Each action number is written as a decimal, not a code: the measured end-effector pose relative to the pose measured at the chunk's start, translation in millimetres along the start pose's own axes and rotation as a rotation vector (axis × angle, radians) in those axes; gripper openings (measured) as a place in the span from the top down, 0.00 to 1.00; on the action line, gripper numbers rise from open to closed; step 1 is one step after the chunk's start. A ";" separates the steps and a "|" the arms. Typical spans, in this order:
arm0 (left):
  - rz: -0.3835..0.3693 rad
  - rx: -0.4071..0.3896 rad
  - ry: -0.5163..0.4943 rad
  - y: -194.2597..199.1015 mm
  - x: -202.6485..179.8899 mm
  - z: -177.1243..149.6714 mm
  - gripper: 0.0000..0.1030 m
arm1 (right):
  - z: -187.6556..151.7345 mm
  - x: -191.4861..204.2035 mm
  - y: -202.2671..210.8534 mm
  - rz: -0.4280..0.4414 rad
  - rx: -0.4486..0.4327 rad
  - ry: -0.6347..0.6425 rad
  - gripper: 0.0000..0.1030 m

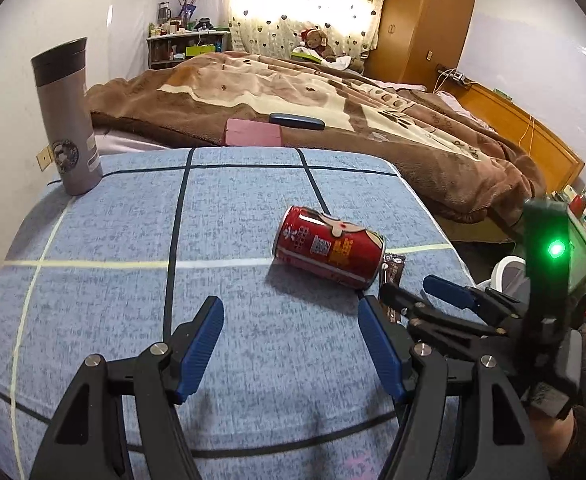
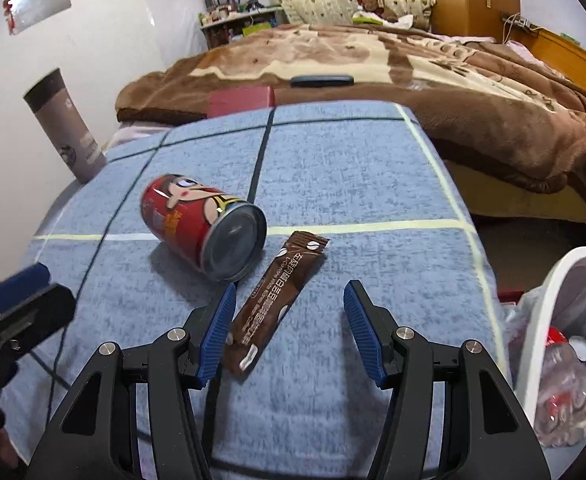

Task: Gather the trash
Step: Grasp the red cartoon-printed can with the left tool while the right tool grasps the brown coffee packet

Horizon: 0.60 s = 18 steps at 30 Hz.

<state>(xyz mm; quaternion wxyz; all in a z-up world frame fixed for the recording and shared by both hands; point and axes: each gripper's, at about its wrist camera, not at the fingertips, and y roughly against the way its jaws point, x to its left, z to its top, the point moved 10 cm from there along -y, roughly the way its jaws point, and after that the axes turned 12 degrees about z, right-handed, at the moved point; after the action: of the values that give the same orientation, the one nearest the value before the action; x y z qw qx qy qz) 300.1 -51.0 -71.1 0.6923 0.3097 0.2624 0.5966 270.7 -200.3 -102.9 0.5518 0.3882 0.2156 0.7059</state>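
A red drink can [image 1: 329, 248] [image 2: 205, 228] lies on its side on the blue checked tablecloth [image 1: 113, 240]. Just right of it lies a brown coffee sachet [image 2: 281, 300], with only its tip [image 1: 395, 266] showing in the left wrist view. My left gripper [image 1: 291, 304] stands open, just short of the can, with nothing between its fingers. My right gripper [image 2: 291, 292] [image 1: 421, 292] is open too. It straddles the sachet, which lies flat on the cloth with its near end close to the left pad. At the left edge of the right wrist view, one of the left gripper's fingers [image 2: 17, 280] shows.
A grey thermos [image 1: 67, 120] [image 2: 69, 128] stands at the table's far left corner. A white-rimmed bin [image 2: 541, 320] holding a plastic bottle [image 2: 561, 364] sits off the table's right edge. Beyond the table are a pink box [image 1: 253, 132], a dark case [image 1: 297, 120] and a bed with a brown blanket [image 1: 333, 92].
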 end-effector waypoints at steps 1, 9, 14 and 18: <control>0.001 0.001 -0.001 -1.7 -0.8 1.9 0.30 | -0.1 -0.3 -1.5 -0.011 0.004 0.005 0.44; -0.014 0.026 0.029 -18.1 -11.2 17.0 0.27 | -1.8 -6.0 3.3 -0.035 -0.001 0.028 0.70; -0.009 0.054 0.061 -31.9 -22.2 25.6 0.25 | -1.8 -14.5 8.3 -0.035 -0.015 0.006 0.82; 0.025 0.058 0.106 -40.1 -25.1 30.8 0.25 | -1.1 -19.2 11.2 -0.018 -0.032 -0.019 0.90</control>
<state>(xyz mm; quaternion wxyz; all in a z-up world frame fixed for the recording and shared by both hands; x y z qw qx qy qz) 345.4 -83.2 -80.4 0.6606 0.3008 0.3119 0.6131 264.8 -221.7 -101.3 0.5660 0.3842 0.2025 0.7007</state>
